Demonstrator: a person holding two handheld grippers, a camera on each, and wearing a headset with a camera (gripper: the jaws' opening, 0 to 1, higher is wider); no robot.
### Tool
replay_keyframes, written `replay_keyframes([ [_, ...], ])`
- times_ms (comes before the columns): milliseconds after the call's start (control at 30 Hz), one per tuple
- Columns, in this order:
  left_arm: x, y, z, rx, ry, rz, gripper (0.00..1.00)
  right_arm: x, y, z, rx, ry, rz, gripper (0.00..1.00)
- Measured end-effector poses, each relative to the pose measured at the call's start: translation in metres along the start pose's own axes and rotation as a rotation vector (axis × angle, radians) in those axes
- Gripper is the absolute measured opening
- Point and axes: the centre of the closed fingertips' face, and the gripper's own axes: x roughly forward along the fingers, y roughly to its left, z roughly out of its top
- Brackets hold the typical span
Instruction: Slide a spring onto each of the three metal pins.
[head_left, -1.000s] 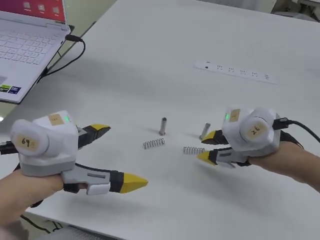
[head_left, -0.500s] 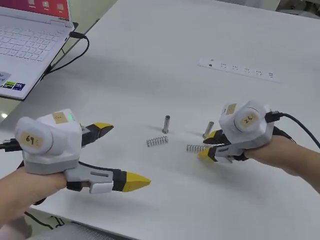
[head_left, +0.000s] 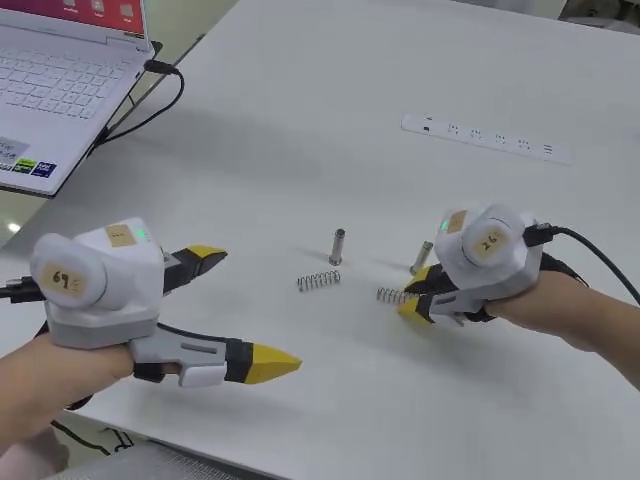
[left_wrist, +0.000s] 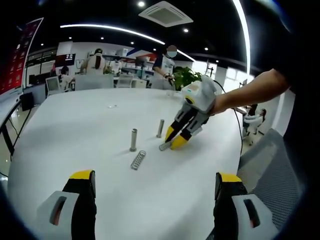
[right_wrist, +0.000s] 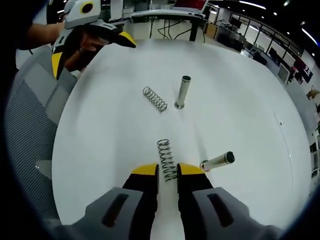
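**Right gripper pinching a spring, right of the upright pin**

Landmark is the upright pin (head_left: 338, 247). Working outward from me.

Nearest me, well to the pin's near-left, is my left gripper (head_left: 240, 308). Its jaws are spread wide, it holds nothing and touches nothing.

To the pin's near-right, my right gripper (right_wrist: 168, 171) has its jaws almost together. The near spring (right_wrist: 165, 152) has its end caught between them, so I read it as clamped on that spring. The rest of the coil lies on the table (head_left: 300, 120), pointing away from the gripper.

The loose spring (head_left: 318, 281) lies flat just on the near side of the pin, not touching it.

The second pin (head_left: 423, 257) stands to the pin's right, just past the right gripper.

A power strip (head_left: 487, 140) lies far beyond the pin.

Handling guess: the springs are thin wire, very light and squashy, and they roll easily. I'd grip one end across the coil, lightly, leaving the free end open to thread. The pins look stiff but tippable, so I'd go on straight down the axis.
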Motion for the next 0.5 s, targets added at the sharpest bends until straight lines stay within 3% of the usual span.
replay_keyframes([
  [500,0.0001,-0.0003,0.0003,0.007,0.008,-0.005,0.96,-0.0052,0.0036,0.0008,-0.037,-0.009,0.001,0.08],
])
